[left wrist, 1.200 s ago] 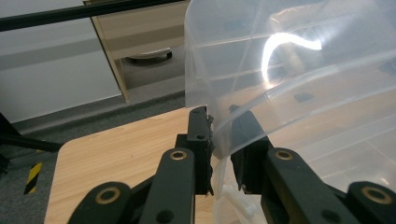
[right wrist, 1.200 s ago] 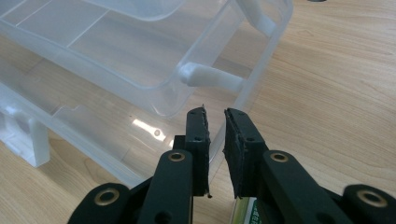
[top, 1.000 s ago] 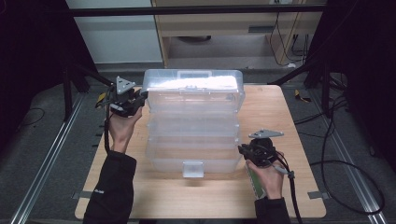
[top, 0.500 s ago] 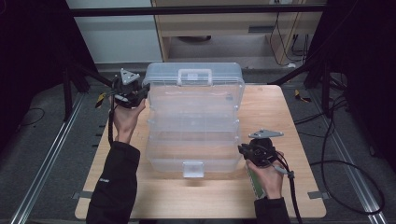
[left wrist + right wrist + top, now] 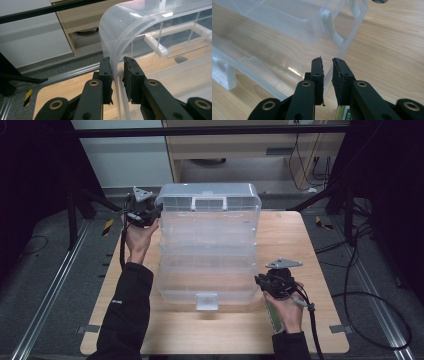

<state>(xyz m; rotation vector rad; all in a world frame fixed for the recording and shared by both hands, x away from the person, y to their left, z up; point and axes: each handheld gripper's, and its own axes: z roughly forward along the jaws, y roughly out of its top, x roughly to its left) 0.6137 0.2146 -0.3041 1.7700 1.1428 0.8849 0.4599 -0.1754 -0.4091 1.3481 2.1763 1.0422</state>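
Lifted farther back: clear ribbed-plastic lid (image 5: 209, 202), probably clamped by left hand-held gripper (image 5: 117, 75).

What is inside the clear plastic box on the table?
The clear plastic box looks empty: through its walls only dividers, stepped trays and the wooden table beneath show. The lowest tray is hazy behind layered plastic, so small items there cannot be excluded.

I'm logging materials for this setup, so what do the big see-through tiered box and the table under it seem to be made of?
The clear tiered storage box looks like moulded translucent plastic, glossy: the table shows through it and highlights glint on its curved rim. The light brown table top looks like wood or wood-grain laminate, matt, with visible grain lines.
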